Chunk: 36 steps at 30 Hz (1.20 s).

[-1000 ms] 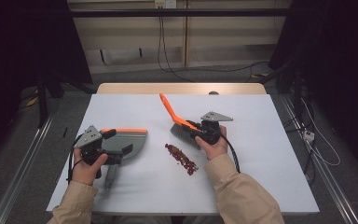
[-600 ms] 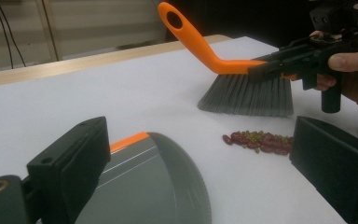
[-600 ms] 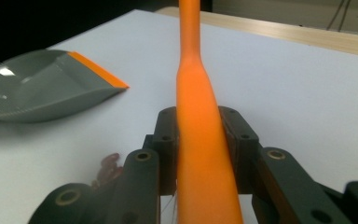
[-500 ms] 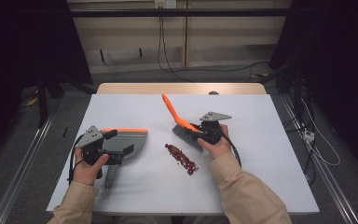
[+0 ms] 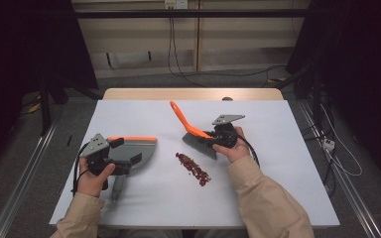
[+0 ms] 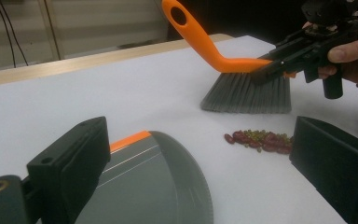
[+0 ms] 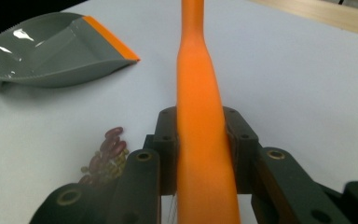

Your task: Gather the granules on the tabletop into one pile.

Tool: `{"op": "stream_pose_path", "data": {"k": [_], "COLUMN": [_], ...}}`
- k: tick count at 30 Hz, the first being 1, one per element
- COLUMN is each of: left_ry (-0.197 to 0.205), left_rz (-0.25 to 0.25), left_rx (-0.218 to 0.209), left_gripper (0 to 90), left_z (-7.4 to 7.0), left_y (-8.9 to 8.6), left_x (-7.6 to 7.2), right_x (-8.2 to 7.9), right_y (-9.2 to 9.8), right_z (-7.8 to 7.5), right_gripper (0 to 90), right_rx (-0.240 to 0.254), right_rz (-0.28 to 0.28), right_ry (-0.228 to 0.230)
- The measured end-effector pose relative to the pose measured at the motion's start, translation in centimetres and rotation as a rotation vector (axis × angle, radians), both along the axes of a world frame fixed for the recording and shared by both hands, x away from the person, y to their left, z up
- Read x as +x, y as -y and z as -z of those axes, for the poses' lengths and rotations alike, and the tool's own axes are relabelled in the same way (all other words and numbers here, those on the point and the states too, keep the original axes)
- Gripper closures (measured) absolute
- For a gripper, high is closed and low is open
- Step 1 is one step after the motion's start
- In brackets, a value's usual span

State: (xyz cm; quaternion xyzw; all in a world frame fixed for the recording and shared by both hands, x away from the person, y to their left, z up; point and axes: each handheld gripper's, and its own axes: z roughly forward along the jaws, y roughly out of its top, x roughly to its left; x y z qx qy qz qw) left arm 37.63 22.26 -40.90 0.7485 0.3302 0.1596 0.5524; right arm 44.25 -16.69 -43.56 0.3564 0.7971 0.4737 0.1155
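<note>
High view: white table (image 5: pixel 278 188), right gripper (image 5: pixel 209 136) pinching the orange handle of the brush (image 5: pixel 191 130) just above the grey bristles, handle slanting up toward far-left, bristle tips just beyond the far end of the line of beans (image 5: pixel 192 168), apart from it; beans lie mid-table between the two hands; left gripper (image 5: pixel 124 161) sits over the grey dustpan (image 5: pixel 134 148), left of the beans, orange lip on the pan's far side; can't tell from here if its jaws pinch anything. Left gripper view: its two black jaws stand spread wide, dustpan (image 6: pixel 168 186) lying between and under them, pads not pressing on it; beans (image 6: pixel 258 140) near the right jaw, brush (image 6: pixel 244 88) beyond them with bristles hanging just above the table. Right gripper view: jaws pressed together on the brush handle (image 7: pixel 200 140), firm two-sided pinch; beans (image 7: pixel 105 156) lower left, dustpan (image 7: pixel 56 51) far left. Handling judgement: brush light, stiff plastic handle, soft bristles that will splay if pushed hard; low hold near the head gives control. Beans small, hard, roll and scatter easily, so short gentle strokes. Dustpan light, smooth, likely slides unless held by its handle
</note>
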Motion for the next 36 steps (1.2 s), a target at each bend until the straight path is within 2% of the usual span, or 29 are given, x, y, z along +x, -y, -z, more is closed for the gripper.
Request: {"op": "stream_pose_path", "data": {"k": [2, 4, 5, 8, 11, 13, 14, 18, 25, 36], "left_ry": [0.000, 0.000, -0.001, -0.001, 0.000, 0.000, -0.001, -0.002, 0.001, 0.000], "left_rz": [-0.003, -0.003, -0.002, -0.002, -0.009, -0.010, -0.010, -0.010, -0.020, -0.032], "left_rx": [-0.001, 0.001, 0.002, 0.009, 0.006, 0.006, 0.006, 0.005, -0.008, -0.022], "left_gripper": [5.1, 5.1, 5.1, 5.1, 5.1, 5.1, 5.1, 5.1, 5.1, 5.1], "left_z": [0.0, 0.0, 0.0, 0.1, 0.0, 0.0, 0.0, 0.0, -0.1, -0.2], "left_y": [0.0, 0.0, 0.1, 0.1, 0.0, -0.1, -0.1, -0.1, -0.5, -0.8], "left_x": [0.0, 0.0, 0.0, 0.1, 0.0, 0.0, 0.0, 0.0, 0.0, 0.0], "right_x": [0.3, 0.6, 0.7, 1.2, 1.8, 1.9, 1.8, 1.0, -0.3, -1.8], "right_y": [-0.2, -0.5, -0.7, -1.6, -1.9, -1.9, -2.0, -2.6, -2.8, -2.6], "right_z": [0.1, 0.0, 0.0, 0.0, 0.4, 0.6, 0.6, 0.3, 0.0, 0.1], "right_gripper": [70.8, 70.8, 70.8, 70.8, 70.8, 70.8, 70.9, 70.8, 70.7, 70.5], "right_rx": [0.018, 0.041, 0.038, -0.038, -0.034, -0.008, -0.010, -0.051, -0.079, -0.078], "right_rz": [-0.007, -0.041, -0.052, -0.098, -0.119, -0.141, -0.150, -0.220, -0.312, -0.392], "right_ry": [0.026, 0.047, 0.062, 0.118, 0.137, 0.134, 0.135, 0.139, 0.143, 0.151]}}
